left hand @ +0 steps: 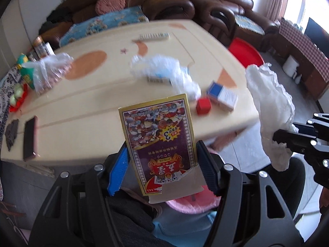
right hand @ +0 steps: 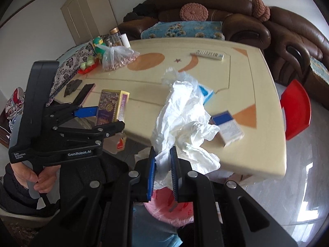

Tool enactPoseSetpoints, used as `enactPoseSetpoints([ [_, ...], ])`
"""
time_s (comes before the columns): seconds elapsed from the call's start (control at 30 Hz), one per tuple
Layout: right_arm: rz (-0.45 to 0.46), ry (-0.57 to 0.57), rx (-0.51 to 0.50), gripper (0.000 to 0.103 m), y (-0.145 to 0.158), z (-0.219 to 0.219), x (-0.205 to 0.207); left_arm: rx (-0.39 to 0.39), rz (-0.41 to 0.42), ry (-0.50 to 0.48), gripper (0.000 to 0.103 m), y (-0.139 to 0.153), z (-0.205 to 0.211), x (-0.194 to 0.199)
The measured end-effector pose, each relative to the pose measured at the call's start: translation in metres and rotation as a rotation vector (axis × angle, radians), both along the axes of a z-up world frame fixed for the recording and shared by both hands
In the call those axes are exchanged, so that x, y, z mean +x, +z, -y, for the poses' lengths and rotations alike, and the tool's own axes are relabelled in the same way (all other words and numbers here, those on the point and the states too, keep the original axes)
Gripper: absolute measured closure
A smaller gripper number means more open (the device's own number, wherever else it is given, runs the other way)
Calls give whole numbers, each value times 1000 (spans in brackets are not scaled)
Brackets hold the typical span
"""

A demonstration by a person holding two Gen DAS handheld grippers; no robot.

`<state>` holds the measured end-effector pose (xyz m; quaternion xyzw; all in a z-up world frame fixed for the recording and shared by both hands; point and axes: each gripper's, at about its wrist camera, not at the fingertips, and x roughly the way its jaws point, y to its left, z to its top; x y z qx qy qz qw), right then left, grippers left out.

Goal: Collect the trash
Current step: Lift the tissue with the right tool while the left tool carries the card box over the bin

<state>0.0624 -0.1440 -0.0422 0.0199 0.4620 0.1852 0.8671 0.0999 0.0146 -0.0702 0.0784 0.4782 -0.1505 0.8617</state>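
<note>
My left gripper (left hand: 161, 154) is shut on a purple and gold playing-card box (left hand: 158, 142), held off the near edge of the cream table (left hand: 82, 107); it also shows in the right wrist view (right hand: 111, 108). My right gripper (right hand: 162, 160) is shut on a crumpled white tissue (right hand: 185, 123), also seen at the right of the left wrist view (left hand: 269, 103). A pink-lined bin (right hand: 170, 207) sits below both grippers. On the table lie a blue and white box (left hand: 223, 96), a small red box (left hand: 203, 106) and crumpled clear plastic (left hand: 164, 70).
On the table are a dark phone (left hand: 29, 138), a bag of nuts (left hand: 49, 72), jars, a remote (left hand: 154, 36) and a fruit plate (right hand: 88, 65). A red stool (right hand: 296, 109) stands at the table's right. A brown sofa (right hand: 236, 16) is behind.
</note>
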Motion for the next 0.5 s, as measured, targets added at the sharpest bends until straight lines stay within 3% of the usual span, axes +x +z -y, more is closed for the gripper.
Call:
enactPoseSetpoints([
  [0.23, -64, -13, -10, 89, -40, -4, -9, 17, -63, -45, 40, -46, 10, -10],
  [0.5, -138, -22, -2, 89, -80, -6, -8, 48, -105, -102, 40, -79, 25, -17],
])
